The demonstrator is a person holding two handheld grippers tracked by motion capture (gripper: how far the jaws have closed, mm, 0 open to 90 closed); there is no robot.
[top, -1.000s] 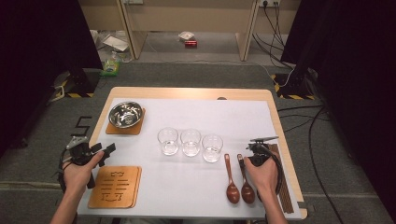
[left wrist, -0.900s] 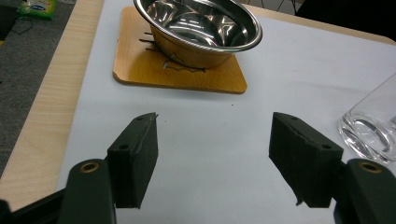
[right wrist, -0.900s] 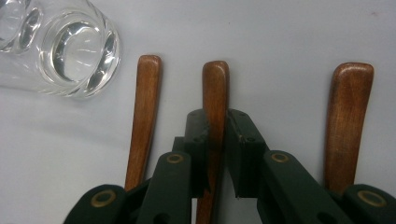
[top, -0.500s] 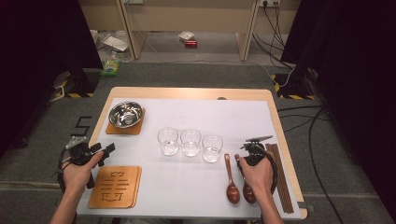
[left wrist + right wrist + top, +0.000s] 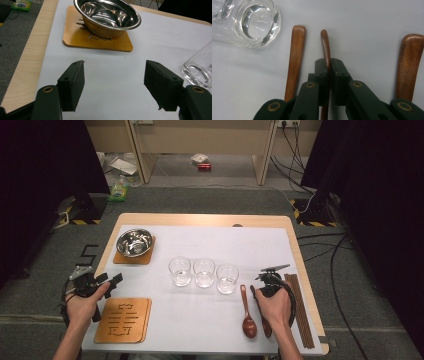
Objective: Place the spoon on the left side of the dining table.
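On the white table (image 5: 200, 245), right of the glasses (image 5: 227, 278), the right gripper (image 5: 327, 65) has just clamped a spoon handle (image 5: 325, 42); lifting comes next. The left gripper (image 5: 113, 75) gapes empty.

steel bowl (image 5: 134, 242) on wooden coaster (image 5: 146, 258) | three glasses (image 5: 203, 271) in row | carved trivet (image 5: 123, 320) | chopsticks (image 5: 299, 307)

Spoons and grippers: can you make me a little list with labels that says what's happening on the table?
right gripper: shut on a spoon handle; jaws have just been closing
other spoon: lies on the table beside it
left gripper: open, nothing between its jaws
glasses: three in a row, mid-table
bowl: steel, on a wooden mat
chopsticks: near the table's right edge
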